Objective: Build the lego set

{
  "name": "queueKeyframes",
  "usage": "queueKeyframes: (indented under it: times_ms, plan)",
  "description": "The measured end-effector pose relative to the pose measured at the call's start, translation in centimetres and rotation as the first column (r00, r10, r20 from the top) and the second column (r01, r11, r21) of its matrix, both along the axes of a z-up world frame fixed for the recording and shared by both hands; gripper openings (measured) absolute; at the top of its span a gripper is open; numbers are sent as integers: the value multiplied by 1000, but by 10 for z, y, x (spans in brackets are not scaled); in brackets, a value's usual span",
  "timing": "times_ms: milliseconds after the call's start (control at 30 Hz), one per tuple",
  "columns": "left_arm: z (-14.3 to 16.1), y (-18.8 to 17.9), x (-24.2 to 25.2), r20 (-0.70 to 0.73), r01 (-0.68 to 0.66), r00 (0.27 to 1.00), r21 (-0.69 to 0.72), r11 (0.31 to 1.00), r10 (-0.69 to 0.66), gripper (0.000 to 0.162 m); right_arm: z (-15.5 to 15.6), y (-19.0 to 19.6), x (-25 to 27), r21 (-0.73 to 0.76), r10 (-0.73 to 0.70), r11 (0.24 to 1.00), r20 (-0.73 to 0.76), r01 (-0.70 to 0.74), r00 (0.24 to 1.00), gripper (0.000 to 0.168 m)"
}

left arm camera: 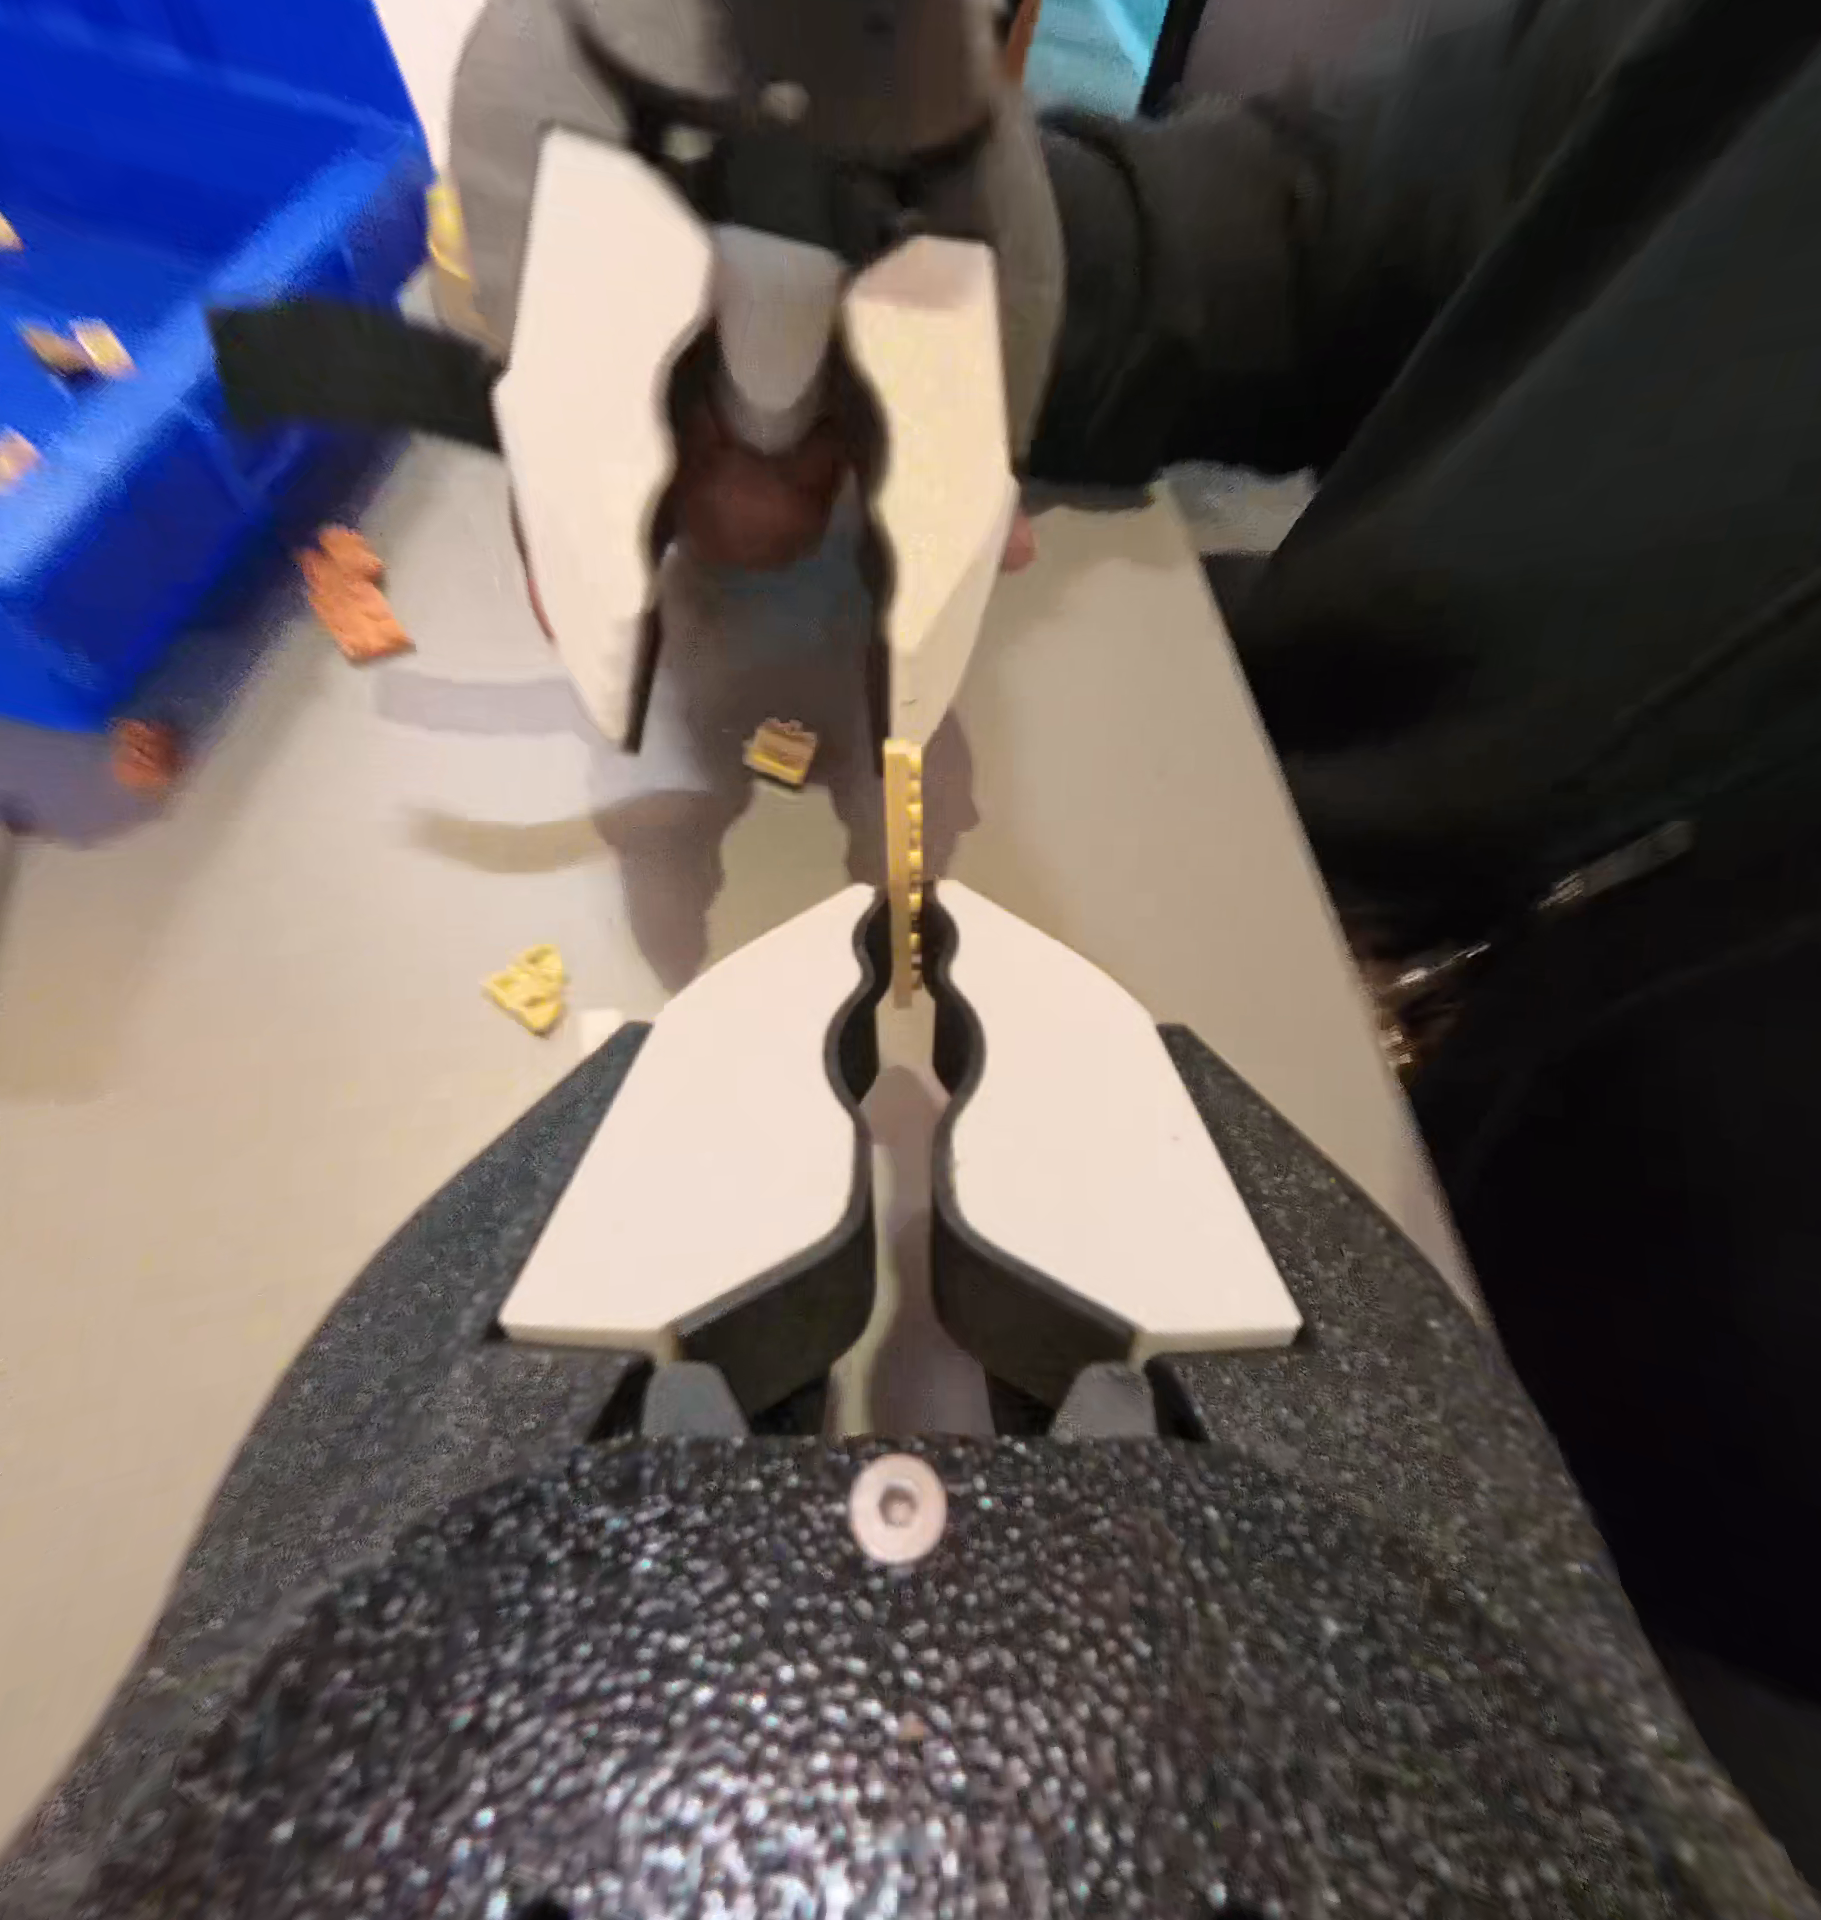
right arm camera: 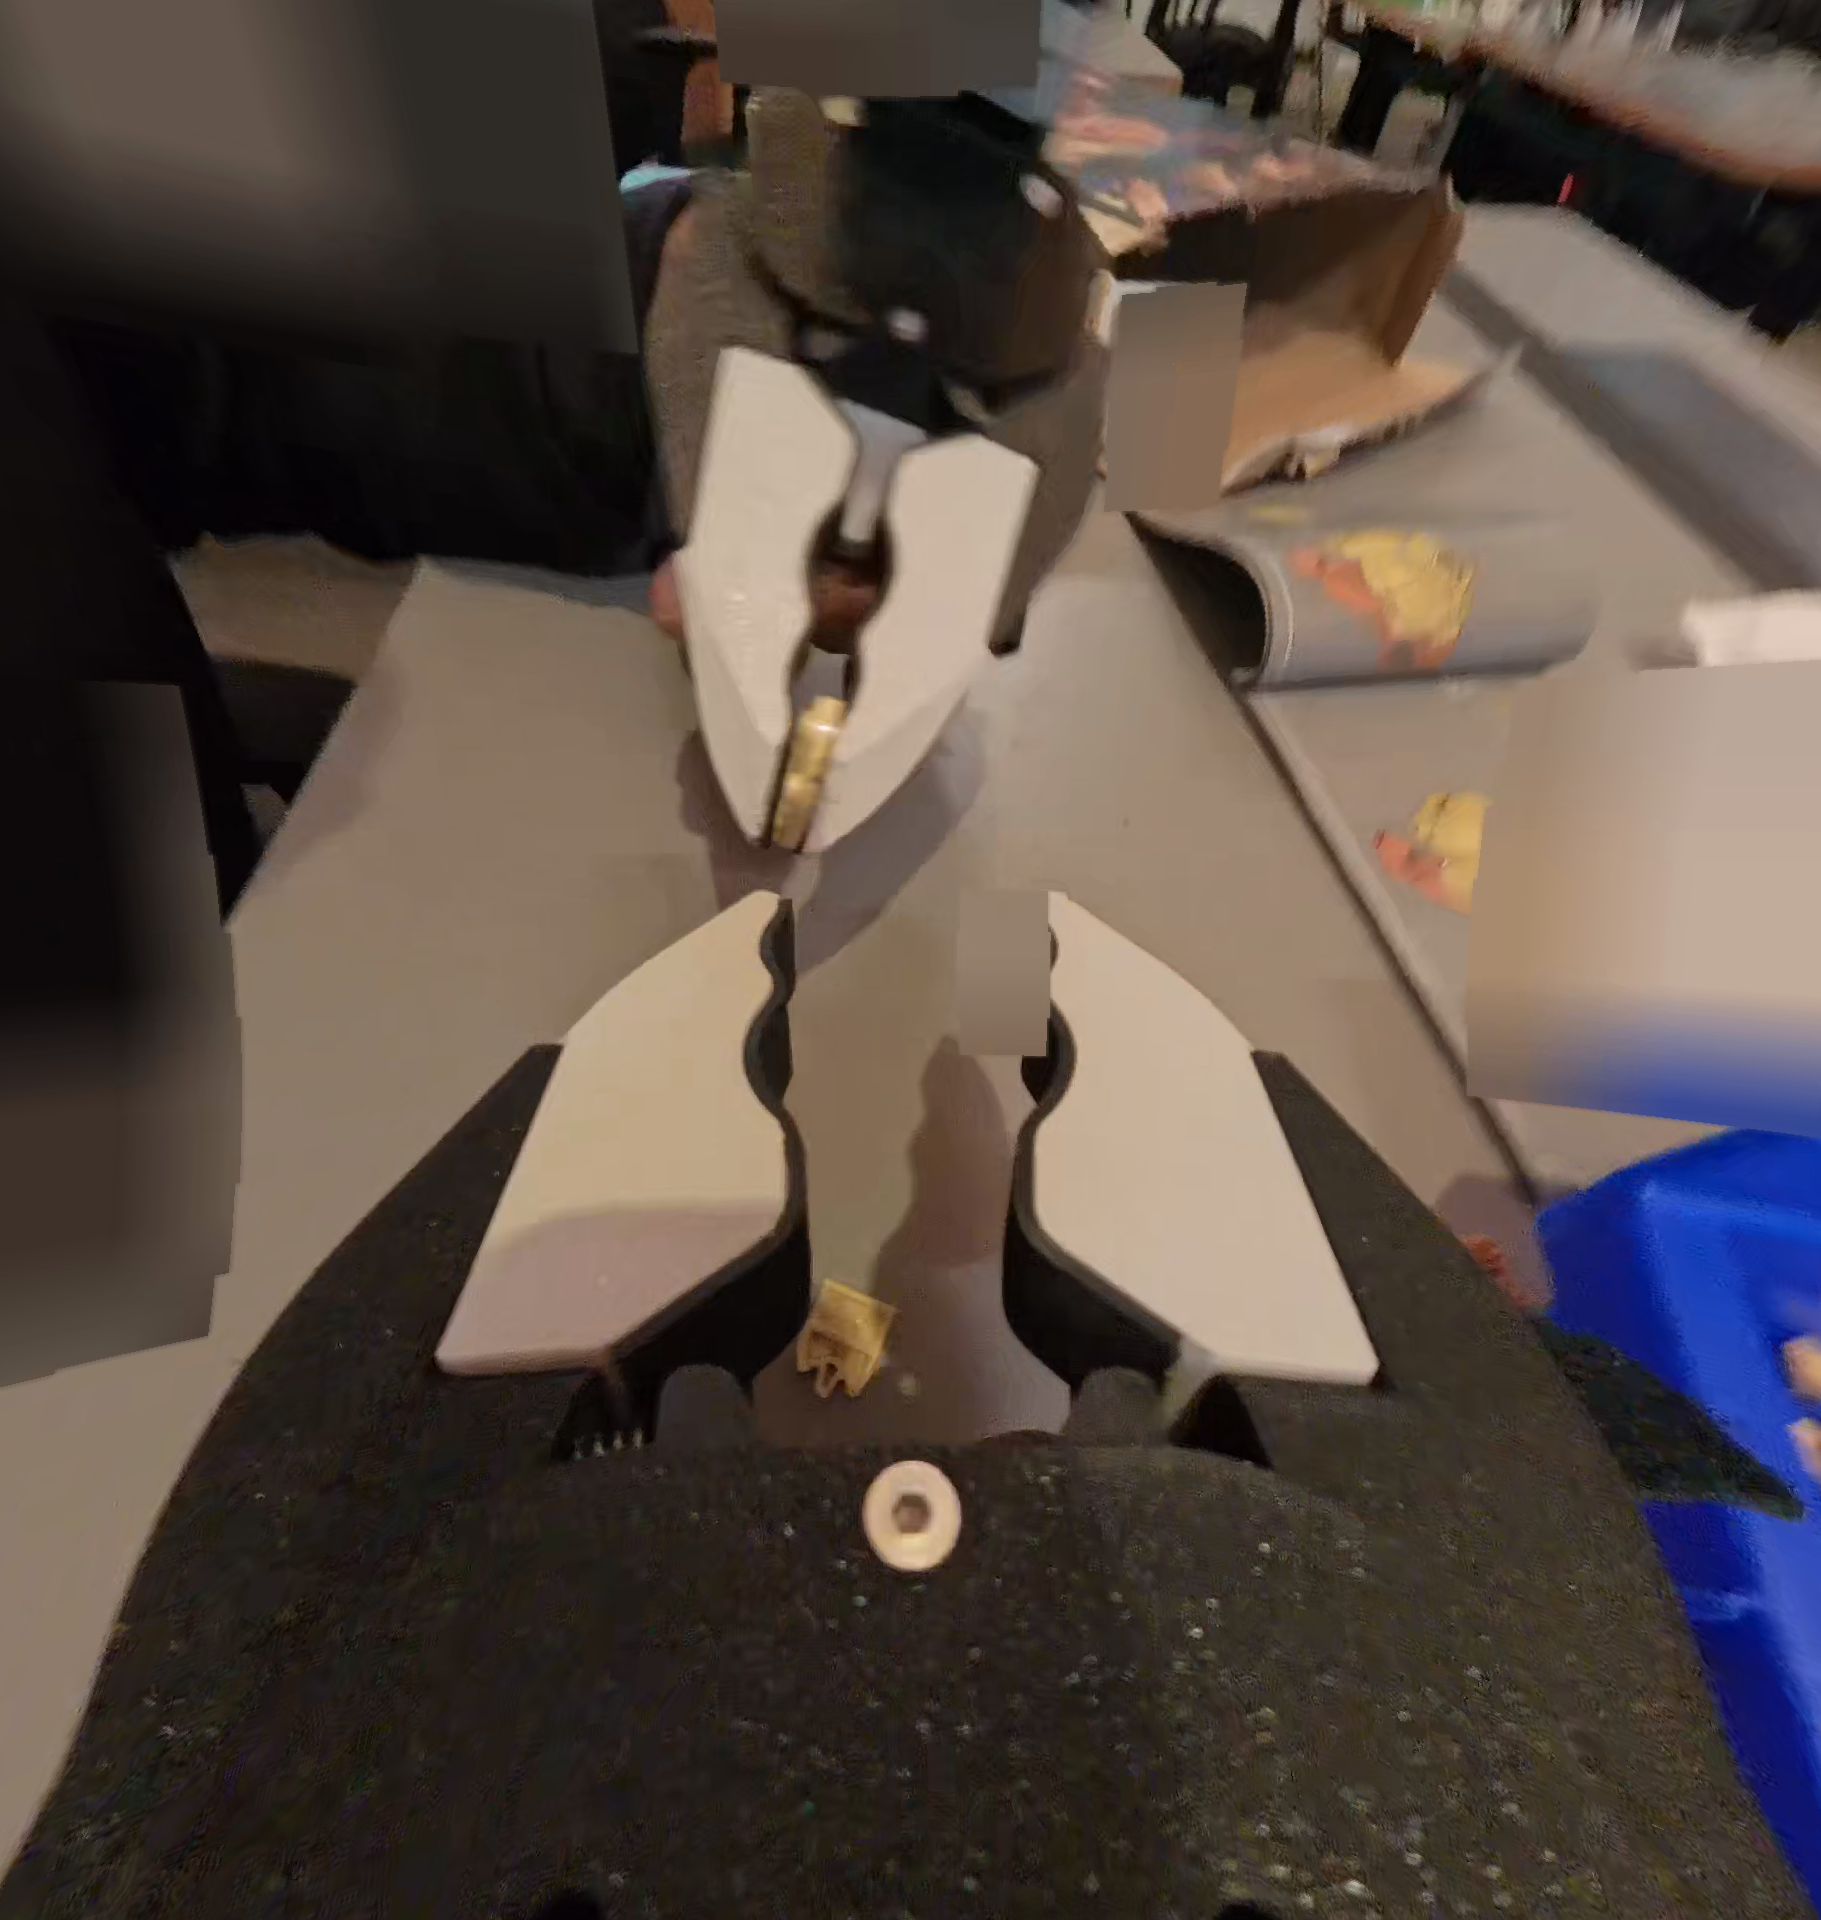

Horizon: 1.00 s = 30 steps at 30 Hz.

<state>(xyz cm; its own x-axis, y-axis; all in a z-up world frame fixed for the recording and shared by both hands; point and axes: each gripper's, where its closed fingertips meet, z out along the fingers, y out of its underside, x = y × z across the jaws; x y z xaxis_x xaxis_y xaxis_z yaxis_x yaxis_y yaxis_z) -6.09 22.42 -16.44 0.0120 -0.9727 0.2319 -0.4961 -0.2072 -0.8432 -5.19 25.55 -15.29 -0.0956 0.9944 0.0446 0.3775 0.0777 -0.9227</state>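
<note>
2 handheld grippers are facing each other, tip to tip, above a pale table. The left gripper is clenching a thin tan lego plate on edge; about 1/2 of the plate is sticking out fwd past the fingertips, its long axis running straight along the fingers twd the other tool, studs facing that gripper's right. In the right wrist view the same plate is showing end-on, pinched at the left gripper's tips.

The right gripper is hanging released, nothing btwn its fingers, the gap much wider than the plate is thin. The plate's free end is sitting just beside the inner face of 1 right finger, off-centre in the gap, apparently not touching.

Judgement: a hand-off or re-grip is coming, and it turns on centring that free end btwn the right fingers.

A small tan piece is lying on the table below the right gripper. A blue bin holding more pieces is standing well apart.
</note>
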Motion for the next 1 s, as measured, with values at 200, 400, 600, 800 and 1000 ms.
queueKeyframes:
  times_ms: [200, 400, 600, 800, 1000]
  plan:
    - [-2, -19, 0, 34, 44, 999, -353, 935, -34, 5, -1, -24, -5, 298, 133, 946, -4, -125, 991, 42]
    - [-12, -36, 2, -10, 116, 991, -409, 905, -131, 5, -2, -47, -5, 354, 278, 898, 6, -262, 961, 39]
    - [-18, -46, 7, -44, 163, 979, -425, 890, -201, 5, -11, -61, -8, 424, 345, 837, 85, -347, 935, 28]
    - [-21, -49, 7, -54, 179, 974, -423, 888, -221, 5, -17, -62, -8, 440, 341, 826, 108, -352, 934, 24]
    - [-19, -42, 4, -22, 166, 981, -421, 892, -193, 5, -15, -59, -7, 388, 323, 862, 71, -325, 944, 18]
